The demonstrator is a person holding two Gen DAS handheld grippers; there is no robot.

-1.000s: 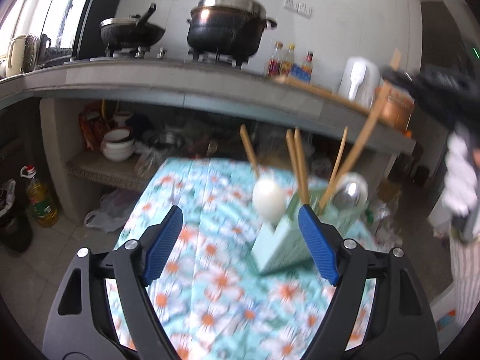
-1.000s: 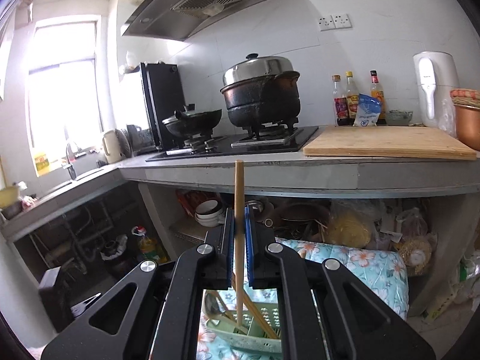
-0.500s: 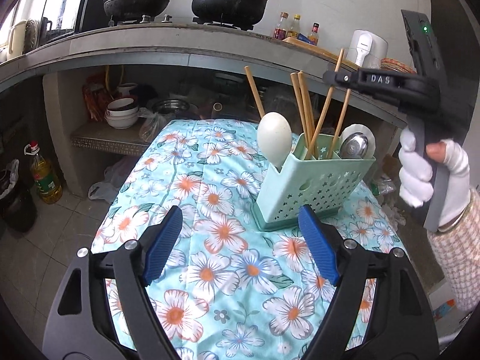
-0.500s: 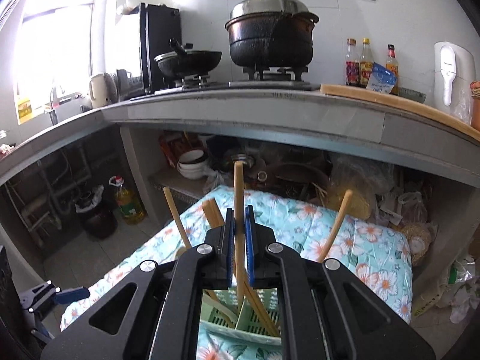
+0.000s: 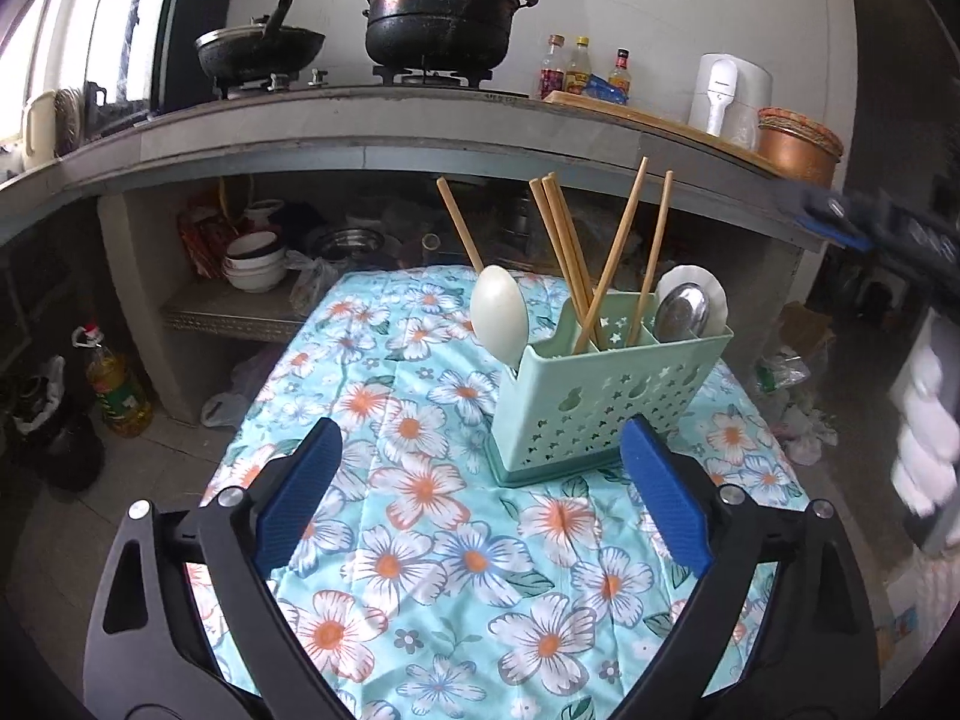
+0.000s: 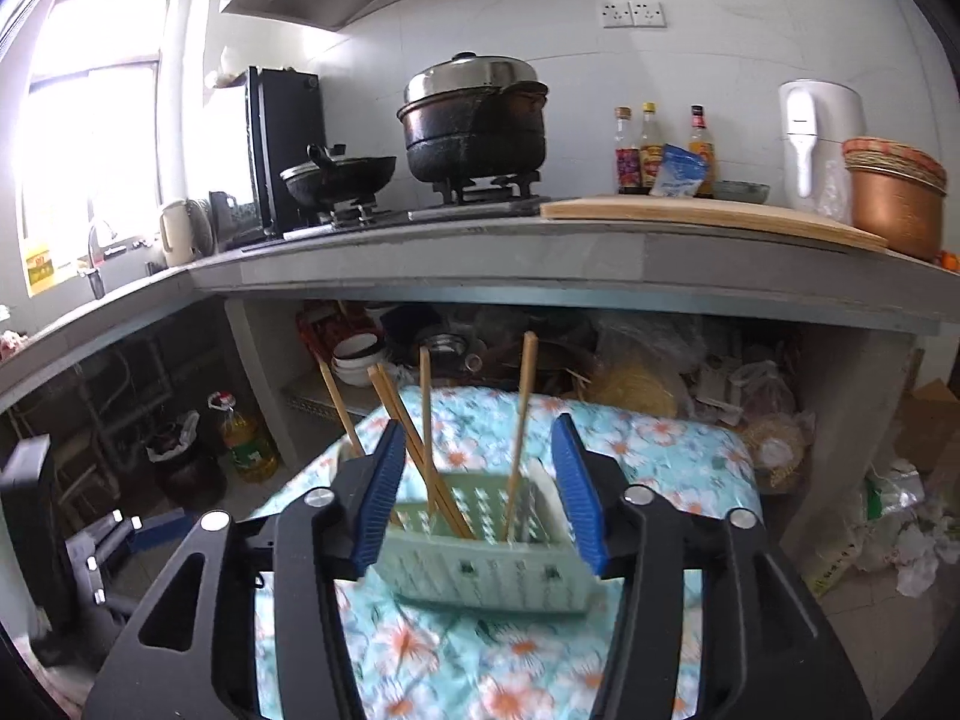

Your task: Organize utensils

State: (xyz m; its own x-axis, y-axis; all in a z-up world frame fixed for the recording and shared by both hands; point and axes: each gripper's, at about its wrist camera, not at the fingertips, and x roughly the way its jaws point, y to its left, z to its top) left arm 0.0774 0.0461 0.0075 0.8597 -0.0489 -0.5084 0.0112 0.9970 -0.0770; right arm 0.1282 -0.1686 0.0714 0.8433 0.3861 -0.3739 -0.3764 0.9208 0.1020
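Observation:
A mint green utensil caddy [image 5: 606,396] stands on the floral tablecloth [image 5: 456,540]. It holds several wooden chopsticks [image 5: 612,252], a white spoon [image 5: 499,315] at its left end and a metal spoon [image 5: 681,312] at its right end. My left gripper [image 5: 480,492] is open and empty, low over the cloth in front of the caddy. My right gripper [image 6: 480,498] is open and empty above and near the caddy [image 6: 486,558], with chopsticks [image 6: 519,420] standing between its fingers in that view. Its blue-tipped arm [image 5: 840,219] shows at the right of the left wrist view.
A concrete counter [image 5: 372,132] behind the table carries a wok [image 5: 258,54], a large pot [image 5: 444,12], bottles [image 5: 579,63], a cutting board [image 6: 708,219] and a kettle [image 5: 726,93]. Bowls [image 5: 255,261] sit under it. An oil bottle [image 5: 117,384] stands on the floor.
My right gripper has opened and let go of the chopstick, which now stands in the caddy. The right gripper has pulled back and up. My left gripper stays open and has drawn back.

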